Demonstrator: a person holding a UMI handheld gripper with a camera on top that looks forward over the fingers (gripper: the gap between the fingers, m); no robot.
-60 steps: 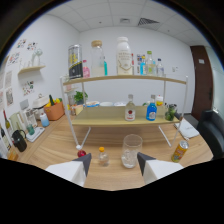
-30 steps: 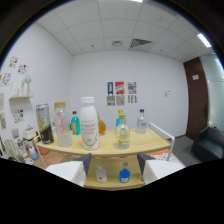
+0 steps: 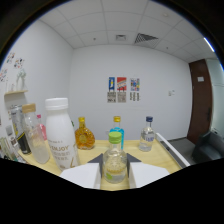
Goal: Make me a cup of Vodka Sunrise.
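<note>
My gripper [image 3: 115, 167] is up at the top wooden shelf [image 3: 165, 156], open, with its white fingers [image 3: 82, 176] on either side of a small clear bottle with a green cap [image 3: 115, 150]. That bottle stands on the shelf between the fingers, with their dark pads close to its sides. Just left of it is a tall white bottle [image 3: 60, 132]. Beyond the fingers stand a round amber bottle [image 3: 84, 136], a blue bottle with a yellow cap [image 3: 117, 126] and a clear bottle with a dark blue cap [image 3: 146, 135].
At the shelf's left end stand a clear bottle with a tan cap [image 3: 34, 136] and a dark can [image 3: 18, 132]. A white wall with posters [image 3: 121, 90] lies behind. A dark door [image 3: 201, 102] is at the right.
The view rose from the table and lower shelf to the top shelf and moved in closer. The green-capped bottle now stands between the fingers.
</note>
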